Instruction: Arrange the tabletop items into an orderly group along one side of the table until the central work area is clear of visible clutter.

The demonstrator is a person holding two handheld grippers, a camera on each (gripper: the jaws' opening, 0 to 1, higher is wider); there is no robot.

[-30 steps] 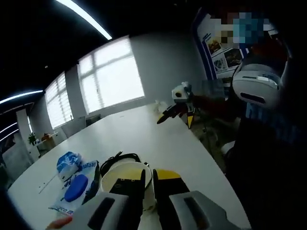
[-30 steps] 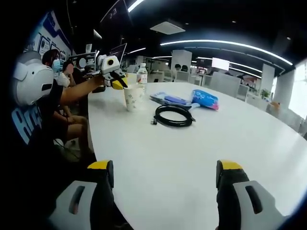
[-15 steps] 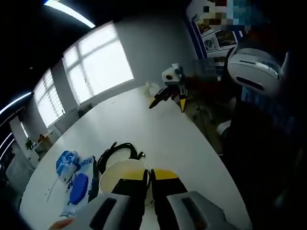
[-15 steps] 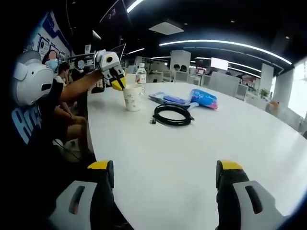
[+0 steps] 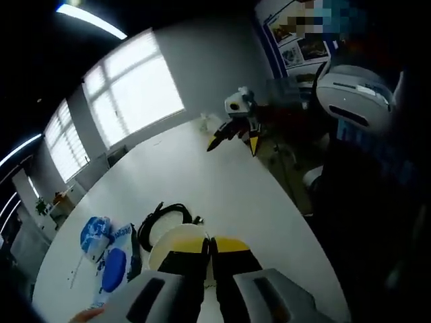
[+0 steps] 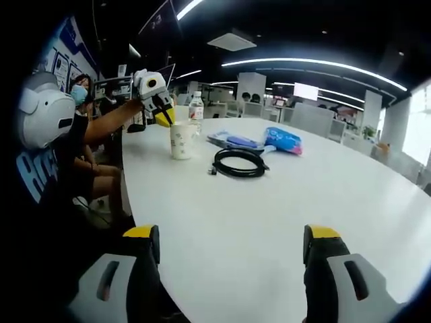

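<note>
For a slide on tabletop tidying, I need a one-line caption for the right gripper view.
Left gripper grips a paper cup by its rim beside a coiled black cable on the white table.

The table (image 6: 269, 222) ahead of the right gripper's (image 6: 225, 259) jaws is a smooth white surface with a soft sheen, and those jaws look like matt grey plastic tipped with yellow pads. Beyond them, the paper cup (image 6: 180, 140) has a matt off-white wall, the coiled cable (image 6: 239, 163) looks like dull black rubber, and the bottle (image 6: 196, 108) is clear, shiny plastic. Left of the left gripper's (image 5: 209, 252) closed jaws, the blue packets (image 5: 108, 252) look like glossy, crinkled plastic film.
</note>
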